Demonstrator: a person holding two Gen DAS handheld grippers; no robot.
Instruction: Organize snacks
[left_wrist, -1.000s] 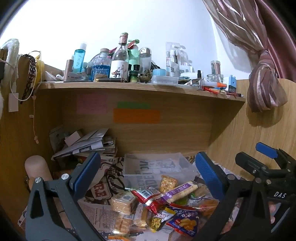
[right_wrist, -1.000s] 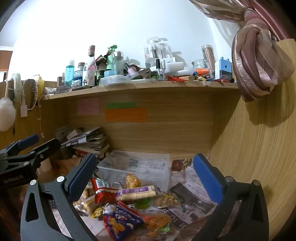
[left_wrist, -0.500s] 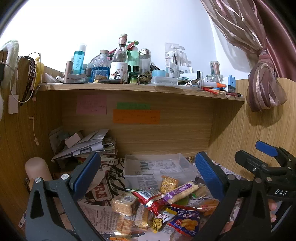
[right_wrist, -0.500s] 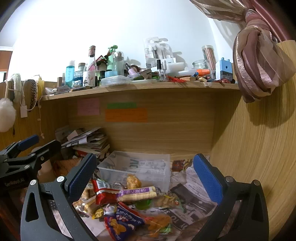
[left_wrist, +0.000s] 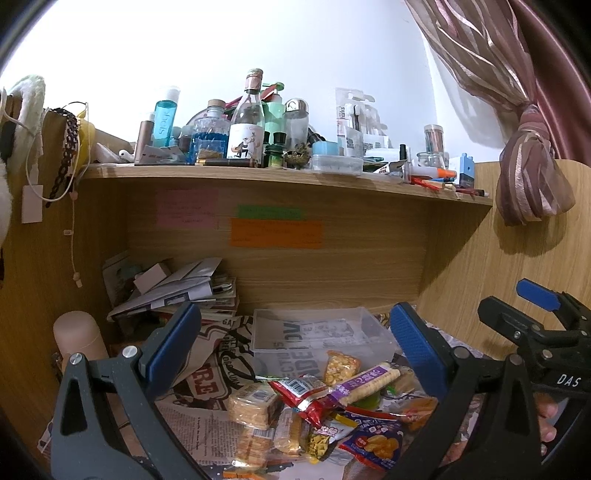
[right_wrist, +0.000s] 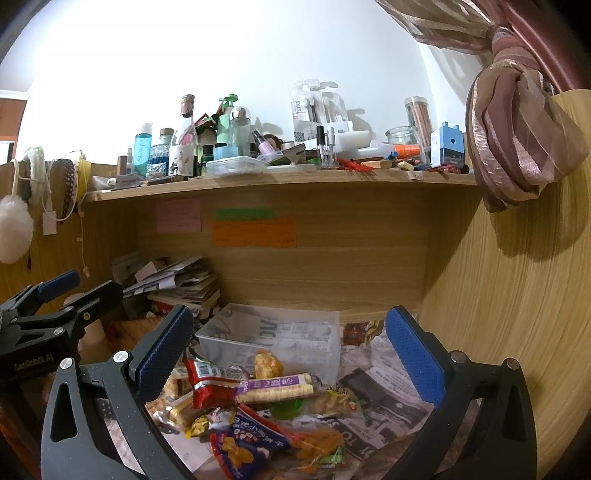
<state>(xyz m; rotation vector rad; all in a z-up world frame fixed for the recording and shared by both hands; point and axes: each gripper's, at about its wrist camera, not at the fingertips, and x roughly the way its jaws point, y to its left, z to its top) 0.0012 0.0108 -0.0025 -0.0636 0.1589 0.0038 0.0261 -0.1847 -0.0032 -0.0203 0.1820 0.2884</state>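
A heap of wrapped snacks (left_wrist: 321, 410) lies on newspaper in front of an empty clear plastic bin (left_wrist: 317, 338). It also shows in the right wrist view (right_wrist: 258, 402), with the bin (right_wrist: 273, 336) behind it. The heap holds a red packet (left_wrist: 304, 393), a purple-ended biscuit roll (left_wrist: 364, 382), cracker packs (left_wrist: 251, 404) and a blue chip bag (left_wrist: 373, 443). My left gripper (left_wrist: 295, 354) is open and empty, above the heap. My right gripper (right_wrist: 288, 354) is open and empty, also above the heap.
A stack of papers and booklets (left_wrist: 177, 291) sits back left. A beige cylinder (left_wrist: 77, 336) stands at the left. A wooden shelf (left_wrist: 280, 177) overhead carries bottles and jars. Wooden walls close the desk at the back and right (right_wrist: 517, 295).
Both views have shifted only slightly. The snacks and bin have not moved. Both grippers remain open.
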